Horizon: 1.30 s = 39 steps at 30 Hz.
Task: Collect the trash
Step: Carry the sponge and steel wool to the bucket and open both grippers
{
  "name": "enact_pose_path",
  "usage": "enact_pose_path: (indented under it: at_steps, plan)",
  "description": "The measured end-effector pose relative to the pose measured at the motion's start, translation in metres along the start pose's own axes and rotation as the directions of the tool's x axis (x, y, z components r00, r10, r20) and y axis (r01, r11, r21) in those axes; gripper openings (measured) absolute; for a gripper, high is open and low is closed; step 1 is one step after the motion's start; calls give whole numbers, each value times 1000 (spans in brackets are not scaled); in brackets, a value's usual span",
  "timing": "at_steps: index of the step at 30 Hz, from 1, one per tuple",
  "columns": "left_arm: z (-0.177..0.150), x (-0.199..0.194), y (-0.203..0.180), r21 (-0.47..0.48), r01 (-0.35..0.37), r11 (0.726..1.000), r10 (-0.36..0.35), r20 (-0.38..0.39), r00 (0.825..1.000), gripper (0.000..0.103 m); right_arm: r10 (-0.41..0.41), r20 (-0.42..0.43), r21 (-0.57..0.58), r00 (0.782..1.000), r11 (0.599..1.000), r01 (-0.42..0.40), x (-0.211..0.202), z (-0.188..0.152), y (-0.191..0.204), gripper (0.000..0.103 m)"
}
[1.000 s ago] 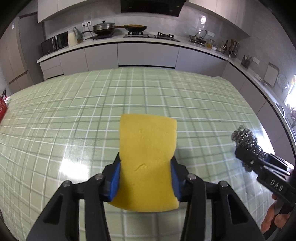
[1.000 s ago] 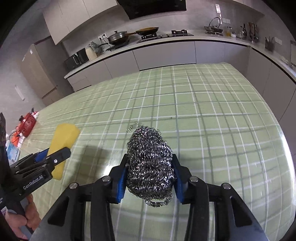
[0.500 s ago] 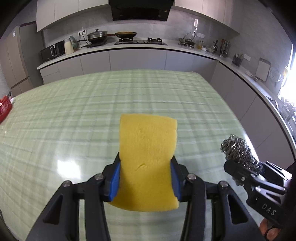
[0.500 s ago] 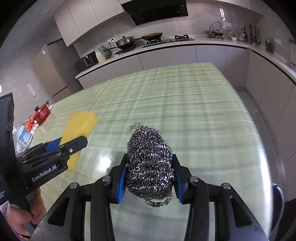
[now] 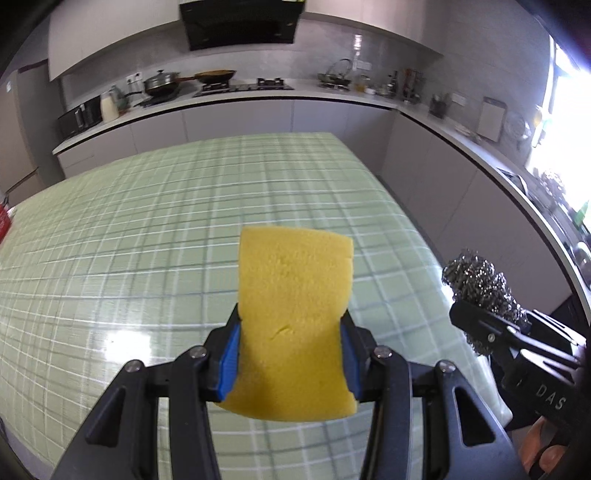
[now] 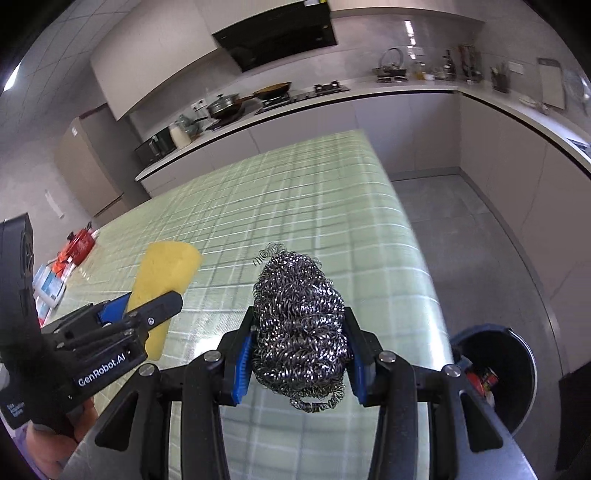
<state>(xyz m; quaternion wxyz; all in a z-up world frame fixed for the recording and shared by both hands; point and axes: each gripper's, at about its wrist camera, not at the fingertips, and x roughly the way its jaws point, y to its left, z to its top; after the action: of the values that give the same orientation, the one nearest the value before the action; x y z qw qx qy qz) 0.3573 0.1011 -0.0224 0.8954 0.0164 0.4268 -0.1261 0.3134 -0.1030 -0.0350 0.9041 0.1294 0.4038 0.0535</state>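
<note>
While over the green checked table (image 5: 147, 240) (kitchen counters behind), clamping yellow sponge (image 5: 295, 317) left, steel scourer (image 6: 299, 325) right; since earlier, dark bin (image 6: 495, 373) newly visible beside the table edge.

I see a kitchen with pale grey cabinets (image 5: 236, 122) along two walls under a white counter (image 6: 406, 90). A black range hood (image 5: 240, 22) hangs above a hob (image 6: 306, 94) with pans. Grey floor (image 6: 461, 229). Strong daylight enters a window (image 5: 569, 122) at right. The bench (image 5: 147, 221) wears green checked cloth.
</note>
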Motion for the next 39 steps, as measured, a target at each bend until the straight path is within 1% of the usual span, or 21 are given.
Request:
enact_pose_path:
  at_steps: [2, 6, 8, 11, 14, 20, 24, 27, 29, 35, 39]
  plan:
    - [-5, -2, -4, 9, 17, 1000, -17, 5, 1000, 47, -8, -6, 25, 1000, 1000, 8, -8, -7, -2, 45]
    - [-21, -6, -13, 9, 54, 998, -54, -3, 999, 47, -55, -26, 19, 998, 998, 55, -22, -25, -3, 45]
    - [-27, -8, -20, 22, 65, 998, -65, -4, 998, 47, -73, -36, 31, 997, 997, 74, -29, -35, -7, 45]
    - [-34, -12, -30, 17, 88, 996, -88, -20, 996, 47, -84, -51, 52, 995, 995, 86, -40, -44, -16, 45]
    - [-38, -18, -44, 31, 96, 995, -95, -17, 995, 47, -92, -39, 69, 995, 993, 95, -53, -46, -26, 45]
    - [-35, -30, -76, 50, 95, 994, -96, 16, 995, 47, -91, -11, 73, 996, 993, 91, -74, -49, -51, 45]
    - [-36, -27, -99, 51, 74, 996, -75, 27, 997, 47, -75, -8, 78, 997, 994, 76, -85, -52, -83, 45]
    - [-37, -21, -119, 31, 70, 997, -70, 14, 997, 47, -65, -9, 92, 998, 994, 66, -92, -51, -114, 45]
    - [-38, -18, -135, 38, 62, 997, -63, 11, 998, 47, -70, -6, 98, 998, 993, 70, -99, -50, -139, 45]
    - [-42, -8, -184, 35, 81, 996, -80, -7, 997, 47, -85, -16, 128, 996, 988, 86, -108, -47, -206, 45]
    - [-45, 5, -217, 47, 101, 994, -100, -35, 994, 48, -106, -17, 140, 994, 984, 107, -111, -46, -238, 45]
